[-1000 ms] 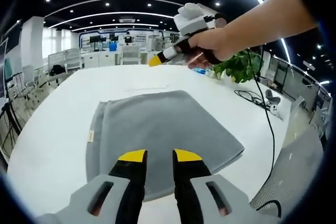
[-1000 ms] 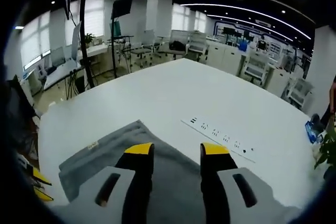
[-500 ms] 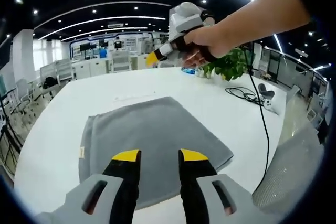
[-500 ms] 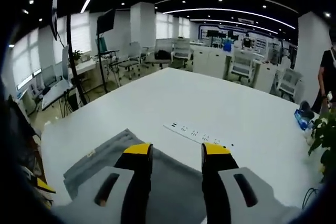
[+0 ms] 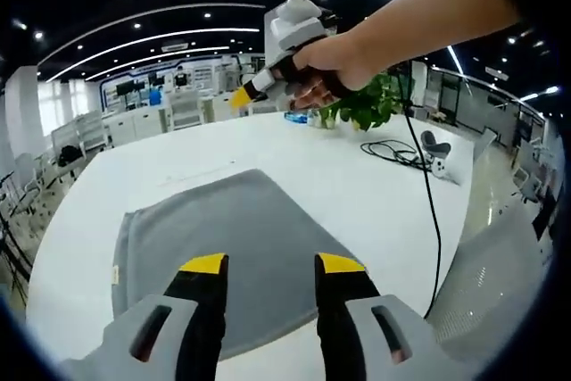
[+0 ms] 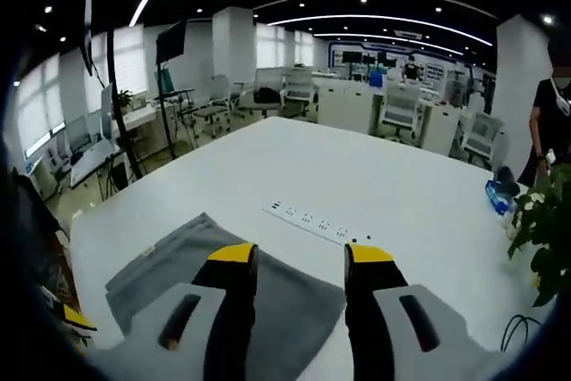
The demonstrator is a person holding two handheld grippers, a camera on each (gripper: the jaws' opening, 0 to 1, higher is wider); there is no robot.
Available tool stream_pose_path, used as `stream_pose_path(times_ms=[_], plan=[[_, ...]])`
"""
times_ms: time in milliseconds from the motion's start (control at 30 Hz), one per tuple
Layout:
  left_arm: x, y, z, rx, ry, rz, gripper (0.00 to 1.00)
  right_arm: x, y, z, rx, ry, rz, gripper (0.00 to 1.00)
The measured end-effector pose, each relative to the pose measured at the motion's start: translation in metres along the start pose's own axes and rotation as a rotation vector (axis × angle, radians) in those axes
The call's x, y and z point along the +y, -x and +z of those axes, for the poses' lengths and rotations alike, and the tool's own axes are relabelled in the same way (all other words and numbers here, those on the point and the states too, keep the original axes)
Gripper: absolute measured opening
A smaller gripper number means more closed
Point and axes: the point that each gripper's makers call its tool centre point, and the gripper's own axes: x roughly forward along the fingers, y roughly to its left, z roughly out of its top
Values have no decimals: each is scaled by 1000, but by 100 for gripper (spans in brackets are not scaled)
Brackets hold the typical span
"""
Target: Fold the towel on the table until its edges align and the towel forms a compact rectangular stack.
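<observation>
So in the left gripper view my left tongs (image 5: 265, 263) hang apart and empty over the grey towel (image 5: 210, 243), already a doubled rectangle on the table (image 5: 357, 185). In the right gripper view my right tongs (image 6: 301, 253) gape above the towel's edge; more folding probably remains.

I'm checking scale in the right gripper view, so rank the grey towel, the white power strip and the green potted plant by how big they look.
1. Grey towel, largest.
2. and 3. White power strip and green potted plant: unsure, since the plant is cut off at the edge.
</observation>
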Motion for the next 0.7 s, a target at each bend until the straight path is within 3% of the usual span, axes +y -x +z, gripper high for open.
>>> stream_pose_path(times_ms=[467,700], plan=[[-37,-18,8,26,-57,-42,44,-24,20,-10,18,5,20,40],[-51,-22,5,47,-77,-62,46,-28,23,-27,36,4,38,40]])
